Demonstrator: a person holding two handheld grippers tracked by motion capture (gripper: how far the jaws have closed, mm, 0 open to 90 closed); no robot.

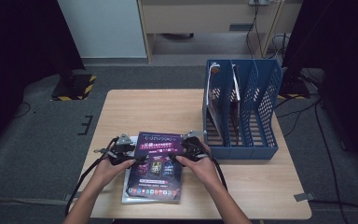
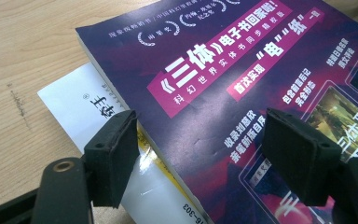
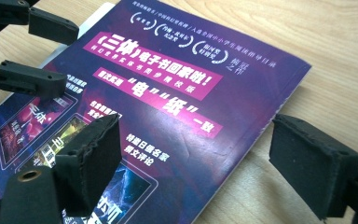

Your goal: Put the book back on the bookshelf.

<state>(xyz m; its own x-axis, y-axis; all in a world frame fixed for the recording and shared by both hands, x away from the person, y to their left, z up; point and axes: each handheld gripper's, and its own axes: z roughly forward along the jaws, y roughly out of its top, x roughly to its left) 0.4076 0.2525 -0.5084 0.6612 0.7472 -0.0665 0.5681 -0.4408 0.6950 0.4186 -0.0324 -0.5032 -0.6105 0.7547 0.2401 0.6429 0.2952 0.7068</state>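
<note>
A purple magazine (image 1: 156, 165) with white and pink print lies flat at the table's front, on top of a white book (image 1: 127, 186). My left gripper (image 1: 139, 158) is open across the magazine's left edge. One pad (image 2: 114, 156) hangs over the white book (image 2: 84, 107) and the other over the purple cover (image 2: 242, 60). My right gripper (image 1: 179, 154) is open across the magazine's right edge. One of its pads (image 3: 91, 163) is above the cover (image 3: 177, 84) and the other above bare wood. The left gripper's fingers (image 3: 51, 25) show at the upper left of the right gripper view.
A blue mesh file rack (image 1: 261, 107) stands at the table's right rear, with a couple of magazines (image 1: 234, 93) upright in its left slots. Bare wooden table (image 1: 140, 112) lies behind the magazine. Cables trail from both grippers toward the front edge.
</note>
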